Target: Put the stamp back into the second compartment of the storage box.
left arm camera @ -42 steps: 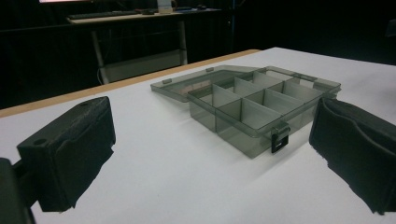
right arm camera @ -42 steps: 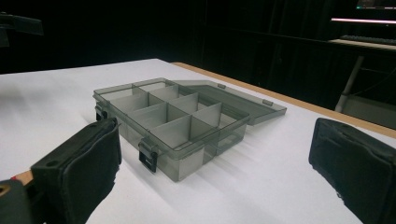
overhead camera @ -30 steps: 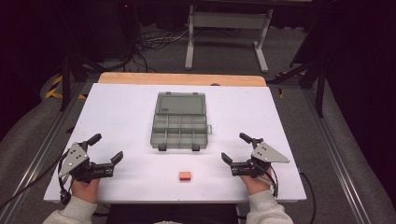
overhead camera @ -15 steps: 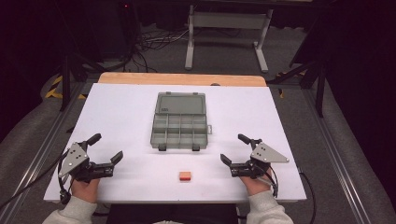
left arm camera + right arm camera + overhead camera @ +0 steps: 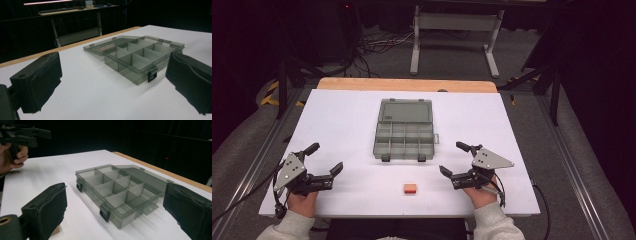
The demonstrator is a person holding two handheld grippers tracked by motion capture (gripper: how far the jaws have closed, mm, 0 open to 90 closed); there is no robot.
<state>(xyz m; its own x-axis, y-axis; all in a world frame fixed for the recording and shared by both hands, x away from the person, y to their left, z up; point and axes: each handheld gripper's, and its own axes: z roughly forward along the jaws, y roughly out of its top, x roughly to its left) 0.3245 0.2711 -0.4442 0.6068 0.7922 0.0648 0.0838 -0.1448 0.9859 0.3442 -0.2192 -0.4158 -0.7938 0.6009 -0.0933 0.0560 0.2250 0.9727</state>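
— While both grippers sit at the near edge, where is everything on the table?

— A smoky-grey compartment box lies in the middle of the white table, its lid folded flat toward the far side. Dividers split the tray into small cells, all of them bare as far as I can see. Two dark latches hang on its near wall. A small orange block lies nearer the person, well apart from the box and roughly between the two hands.

— And the left gripper?

— It rests on the table at the near left, held by a hand; jaws spread wide, nothing between them. In the left gripper view the box sits ahead between the two black pads.

— The right gripper?

— Near right, also spread wide and empty, pointing toward the block and not touching it. The right gripper view shows the box ahead, plus the other hand and gripper farther off at the upper left.
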